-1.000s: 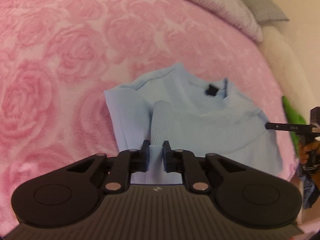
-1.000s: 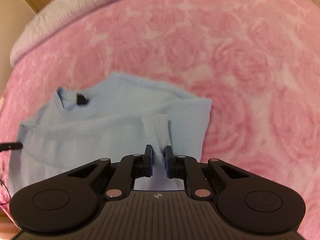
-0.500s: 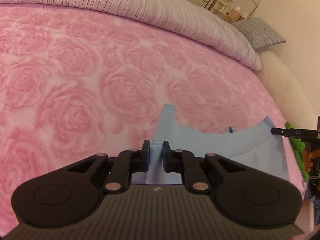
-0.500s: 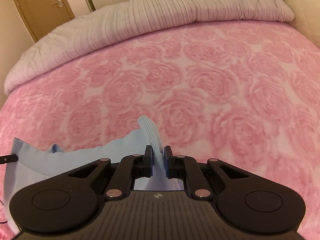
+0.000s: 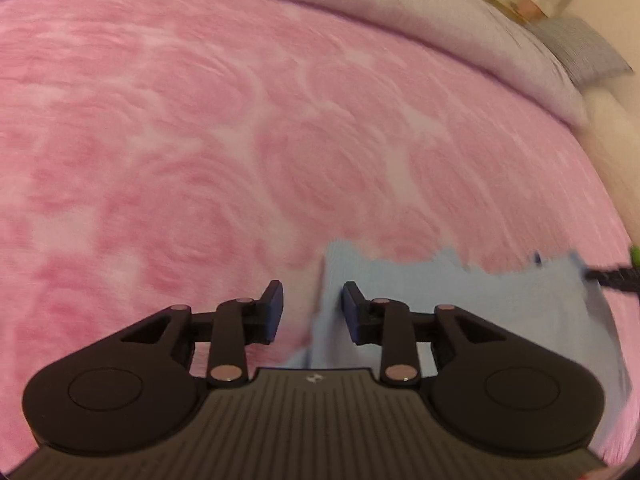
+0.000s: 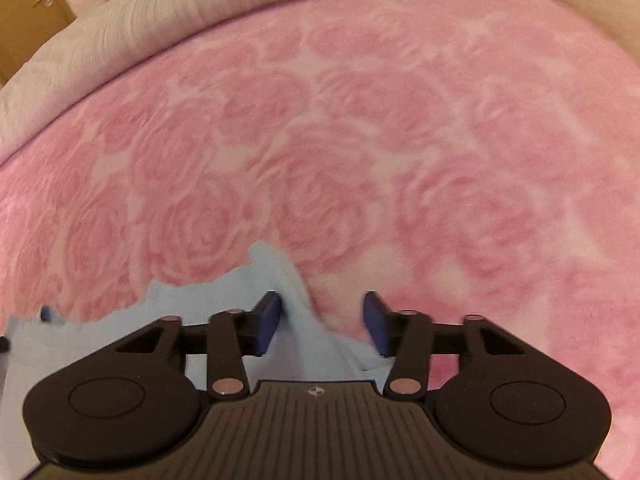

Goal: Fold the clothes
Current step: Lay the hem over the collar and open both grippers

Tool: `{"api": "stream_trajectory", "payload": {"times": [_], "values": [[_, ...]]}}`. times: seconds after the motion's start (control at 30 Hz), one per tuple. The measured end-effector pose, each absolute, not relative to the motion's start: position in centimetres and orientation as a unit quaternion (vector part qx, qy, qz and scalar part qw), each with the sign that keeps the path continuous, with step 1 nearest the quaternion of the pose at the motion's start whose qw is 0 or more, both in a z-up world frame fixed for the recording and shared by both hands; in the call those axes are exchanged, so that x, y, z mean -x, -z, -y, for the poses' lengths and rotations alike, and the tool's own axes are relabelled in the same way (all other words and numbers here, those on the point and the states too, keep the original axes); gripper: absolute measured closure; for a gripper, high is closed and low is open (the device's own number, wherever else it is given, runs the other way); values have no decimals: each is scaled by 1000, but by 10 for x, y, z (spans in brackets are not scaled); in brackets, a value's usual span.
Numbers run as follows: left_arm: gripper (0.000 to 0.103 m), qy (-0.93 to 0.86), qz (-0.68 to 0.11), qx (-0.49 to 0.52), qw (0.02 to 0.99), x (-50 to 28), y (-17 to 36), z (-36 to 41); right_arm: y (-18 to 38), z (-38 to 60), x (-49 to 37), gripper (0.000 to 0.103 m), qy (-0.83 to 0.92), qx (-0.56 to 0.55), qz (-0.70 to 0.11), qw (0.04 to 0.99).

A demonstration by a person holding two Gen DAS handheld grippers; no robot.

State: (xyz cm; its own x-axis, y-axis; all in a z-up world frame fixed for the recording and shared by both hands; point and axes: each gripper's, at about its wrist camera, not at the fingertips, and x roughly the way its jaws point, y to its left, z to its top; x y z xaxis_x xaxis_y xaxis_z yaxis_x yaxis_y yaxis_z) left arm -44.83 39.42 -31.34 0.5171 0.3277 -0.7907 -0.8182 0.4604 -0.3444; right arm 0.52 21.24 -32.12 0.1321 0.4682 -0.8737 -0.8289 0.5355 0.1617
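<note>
A light blue top point(image 5: 472, 300) lies on the pink rose blanket point(image 5: 240, 140), low in both wrist views. My left gripper point(image 5: 313, 306) is open; the top's left edge runs between its fingers, near the right one. My right gripper point(image 6: 320, 320) is open too, and a ribbed fold of the light blue top point(image 6: 280, 280) rises between its fingers, close to the left pad. The other gripper's black fingertip point(image 5: 612, 276) shows at the right edge of the left wrist view. Most of the garment is hidden under the gripper bodies.
The pink rose blanket point(image 6: 360, 140) stretches far ahead. A grey ribbed duvet point(image 6: 200, 4) lies along its far side. A grey pillow point(image 5: 580, 52) sits at the back right, and a wooden door point(image 6: 28, 4) stands at the far left. Something green point(image 5: 635, 254) pokes in at the right.
Both grippers were shut on the top's ribbed edge and carried it forward over the garment. Now both have opened and the cloth lies loose between their fingers.
</note>
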Motion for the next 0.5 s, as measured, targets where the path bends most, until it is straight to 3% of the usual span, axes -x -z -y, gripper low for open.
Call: {"api": "stream_trajectory", "payload": {"times": [0.23, 0.47, 0.5], "values": [[79, -346, -342, 386, 784, 462, 269, -334, 264, -147, 39, 49, -485, 167, -468, 720], [78, -364, -369, 398, 757, 468, 309, -245, 300, -94, 113, 48, -514, 279, -430, 688], [83, -376, -364, 394, 755, 471, 319, -244, 311, -88, 116, 48, -512, 291, -423, 689]]}}
